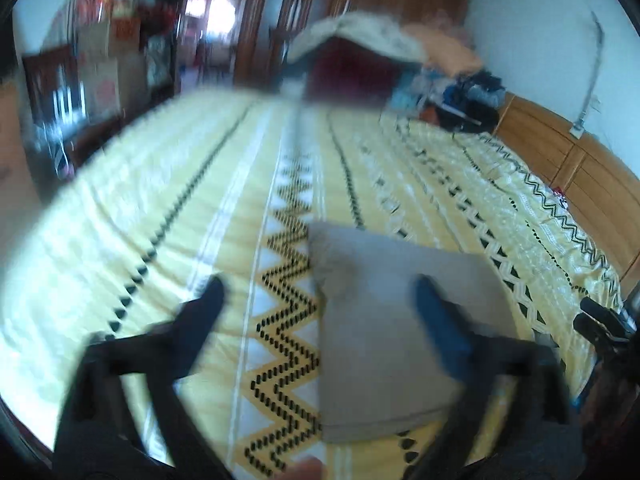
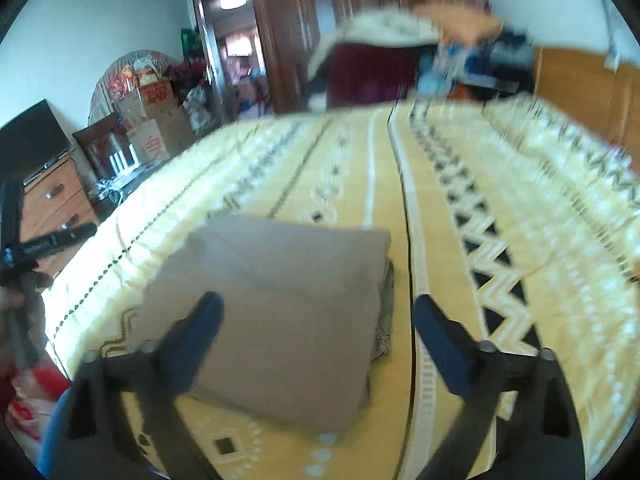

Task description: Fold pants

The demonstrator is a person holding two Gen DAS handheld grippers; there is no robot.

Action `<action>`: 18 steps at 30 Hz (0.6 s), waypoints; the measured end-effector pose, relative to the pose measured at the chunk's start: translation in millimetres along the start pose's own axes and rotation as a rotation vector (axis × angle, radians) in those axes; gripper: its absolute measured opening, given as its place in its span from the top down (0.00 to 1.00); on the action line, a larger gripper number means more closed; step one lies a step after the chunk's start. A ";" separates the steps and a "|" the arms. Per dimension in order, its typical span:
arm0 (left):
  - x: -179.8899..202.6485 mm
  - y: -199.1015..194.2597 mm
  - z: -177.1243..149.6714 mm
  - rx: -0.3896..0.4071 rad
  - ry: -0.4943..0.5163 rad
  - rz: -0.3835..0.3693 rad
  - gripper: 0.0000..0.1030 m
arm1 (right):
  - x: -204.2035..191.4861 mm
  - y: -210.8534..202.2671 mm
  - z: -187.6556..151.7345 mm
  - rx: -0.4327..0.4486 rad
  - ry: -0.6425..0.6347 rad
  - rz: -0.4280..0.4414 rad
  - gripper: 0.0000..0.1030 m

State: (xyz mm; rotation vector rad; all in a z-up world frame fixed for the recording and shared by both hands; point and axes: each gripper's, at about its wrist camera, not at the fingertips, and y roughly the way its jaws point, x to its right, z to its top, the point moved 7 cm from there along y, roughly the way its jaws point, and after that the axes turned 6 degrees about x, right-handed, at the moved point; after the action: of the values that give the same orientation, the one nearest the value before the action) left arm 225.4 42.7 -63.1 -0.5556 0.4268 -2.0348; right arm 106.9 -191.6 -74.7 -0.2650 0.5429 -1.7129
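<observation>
Though motion-blurred, folded pants (image 1: 396, 332) on bedspread (image 1: 160, 208); left hand-held gripper (image 1: 318, 296), right hand-held gripper (image 2: 318, 308) both agape, empty.

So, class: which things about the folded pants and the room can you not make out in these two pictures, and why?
- Pants: the layers underneath are hidden by the top layer in both views.
- Pants' near left corner, right wrist view: covered by the right gripper's finger.
- Clothes pile beyond the bed: motion blur, items unreadable.
- Left gripper: open; its base is cut off by the frame.
</observation>
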 end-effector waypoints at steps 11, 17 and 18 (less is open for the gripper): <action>33.9 -46.2 16.7 0.086 0.100 0.180 0.00 | -49.0 -81.7 15.9 0.047 0.004 -0.090 0.00; 42.5 -57.9 14.7 0.081 0.092 0.180 0.00 | -59.8 -102.6 29.2 0.038 -0.006 -0.128 0.00; 43.3 -60.1 14.4 0.082 0.097 0.192 0.00 | -60.6 -105.0 30.9 0.041 -0.005 -0.123 0.00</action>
State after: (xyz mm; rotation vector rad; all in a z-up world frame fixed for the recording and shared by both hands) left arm 171.2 33.4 -11.4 -0.3529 0.4351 -1.8896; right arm 43.9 -125.5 10.8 -0.2779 0.4952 -1.8401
